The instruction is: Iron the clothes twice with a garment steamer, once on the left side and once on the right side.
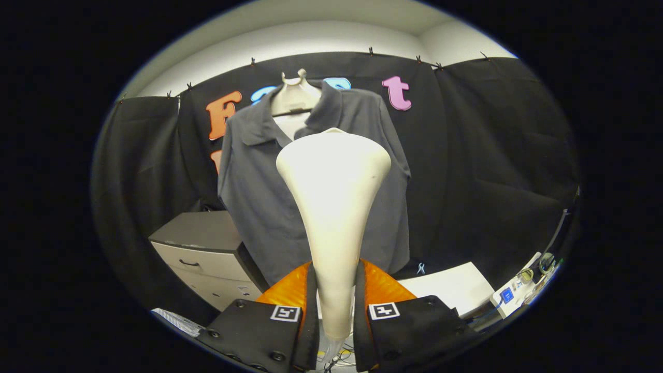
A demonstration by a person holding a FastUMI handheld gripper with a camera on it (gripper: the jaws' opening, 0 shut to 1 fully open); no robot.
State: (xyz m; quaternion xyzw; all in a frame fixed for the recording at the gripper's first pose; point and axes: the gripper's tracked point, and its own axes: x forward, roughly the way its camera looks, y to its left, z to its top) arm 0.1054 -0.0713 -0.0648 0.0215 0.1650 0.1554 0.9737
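Observation:
A cream garment steamer point(334, 207) stands upright between my fingers, its narrow handle clamped by both of them and its wide head raised ahead. My gripper point(334, 311) is shut on that handle. Beyond the steamer head hangs a dark grey collared shirt point(259, 171) on a pale mannequin bust point(296, 96), against the black cloth wall. The steamer head covers the middle and lower front of the shirt; I cannot tell whether it touches the fabric.
A grey drawer cabinet point(204, 248) stands below and left of the shirt. A white tabletop point(450, 290) lies to the right behind my fingers, with a small white device and cables point(520, 290) further right.

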